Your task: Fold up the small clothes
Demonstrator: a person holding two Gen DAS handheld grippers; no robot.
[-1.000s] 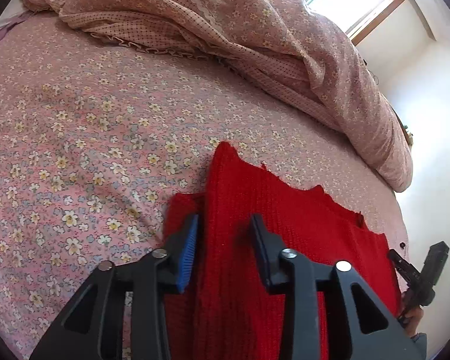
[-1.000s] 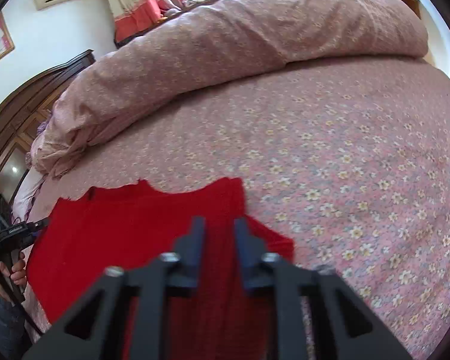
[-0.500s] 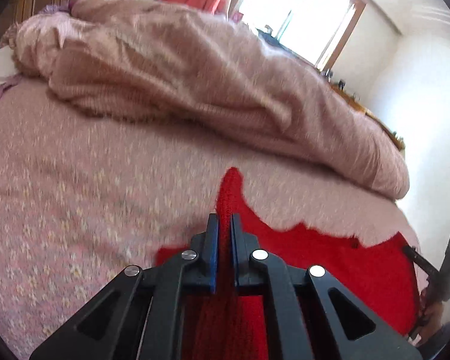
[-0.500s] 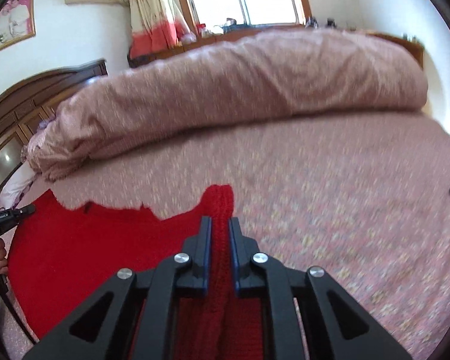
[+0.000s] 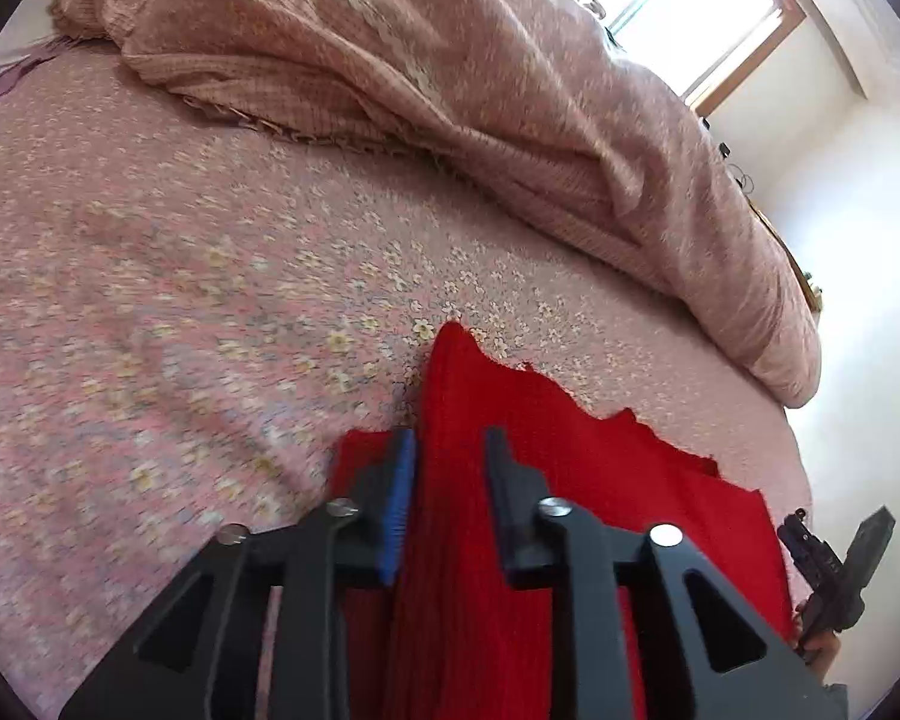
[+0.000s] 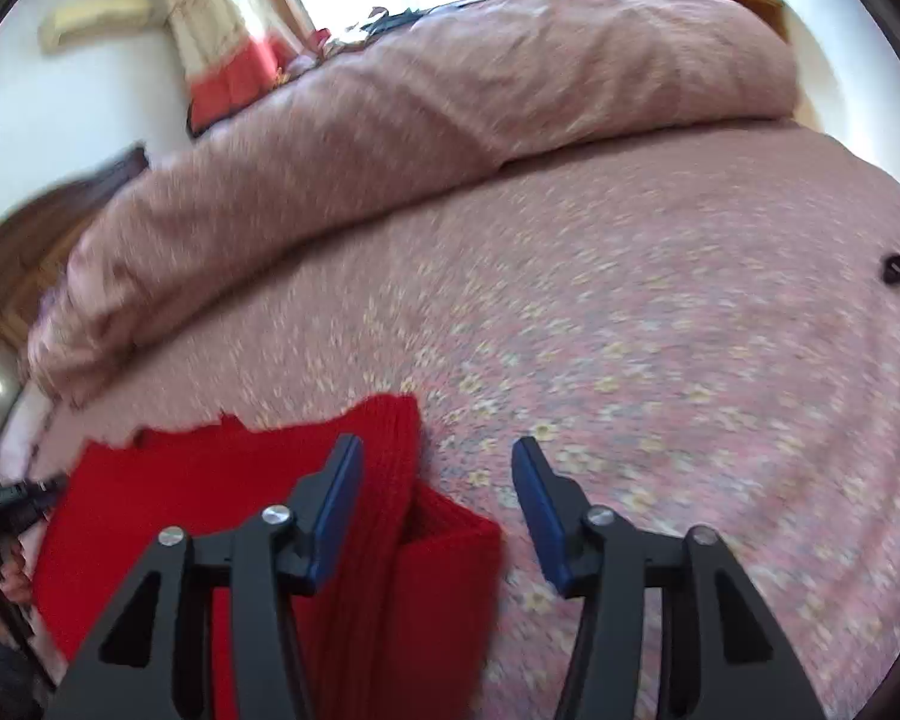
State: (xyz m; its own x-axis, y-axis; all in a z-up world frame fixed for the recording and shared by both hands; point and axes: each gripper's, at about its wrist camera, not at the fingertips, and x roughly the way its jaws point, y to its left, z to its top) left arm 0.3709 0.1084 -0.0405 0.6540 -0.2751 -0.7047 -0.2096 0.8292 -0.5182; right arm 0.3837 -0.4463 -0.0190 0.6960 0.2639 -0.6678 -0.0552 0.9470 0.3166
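Note:
A red knit garment [image 5: 594, 480] lies flat on the flowered pink bed sheet [image 5: 210, 300]. In the left wrist view a raised ridge of its left edge stands between the jaws of my left gripper [image 5: 450, 435]. Those jaws are opening and the right pad is clear of the knit. In the right wrist view the same garment [image 6: 180, 498] has a folded right edge. My right gripper [image 6: 435, 445] is over that edge with its jaws opening wide. The fold sits by the left pad and bare sheet lies under the right pad.
A rolled pink quilt [image 5: 450, 90] runs along the back of the bed [image 6: 630, 330]. A small black object [image 6: 894, 270] lies on the sheet at the far right. There are a window and a curtain behind, dark wooden furniture at the left, and a hand at the garment's far edge.
Half a second ago both grippers were shut on pinched ridges of the red knit. Both have since let go and spread apart, the right one wider. The knit has settled back onto the sheet.

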